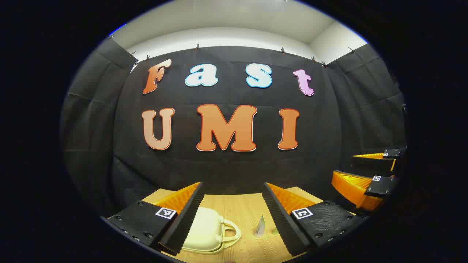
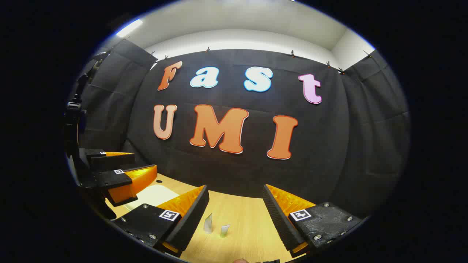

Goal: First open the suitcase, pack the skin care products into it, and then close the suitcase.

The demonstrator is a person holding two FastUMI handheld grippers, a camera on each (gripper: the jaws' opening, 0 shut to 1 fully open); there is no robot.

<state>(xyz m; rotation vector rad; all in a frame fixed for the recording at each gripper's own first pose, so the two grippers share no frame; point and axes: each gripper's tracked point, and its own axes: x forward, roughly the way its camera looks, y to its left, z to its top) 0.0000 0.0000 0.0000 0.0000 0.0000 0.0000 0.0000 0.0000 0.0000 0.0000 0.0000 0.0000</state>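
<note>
**Both claws spread above the surface, suitcase shut, tubes standing**

In the left gripper view the left claw (image 1: pixel 233 204) is held above the wooden surface (image 1: pixel 237 208) with its two fingers spread wide and nothing between them. Below and between the fingers, toward the left one, lies the small cream suitcase (image 1: pixel 204 232), closed, its looped handle (image 1: pixel 230 233) pointing to the right in this view. Part of its left side is hidden behind the left finger. Just right of the handle a small pale tube (image 1: pixel 260 226) stands upright on the surface, and a second, smaller greenish item (image 1: pixel 274 230) peeks out beside the right finger; it is too small to tell more. At the right edge of this view the right claw (image 1: pixel 365 175) hangs well off to the side, its fingers apart, one above the other.

In the right gripper view the right claw (image 2: pixel 236 204) is likewise raised above the surface (image 2: pixel 241 219), its fingers spread wide and gripping nothing. Between them, near the left finger, two skin care tubes stand upright just beside each other: a taller silvery tube (image 2: pixel 208 223) and a shorter pale one (image 2: pixel 224 230), apart from each other and from the fingers. At the left of this view the left claw (image 2: pixel 117 171) shows with fingers parted, and under it a flat cream part of the suitcase (image 2: pixel 153 195) rests on the surface, well apart from the two tubes
</note>
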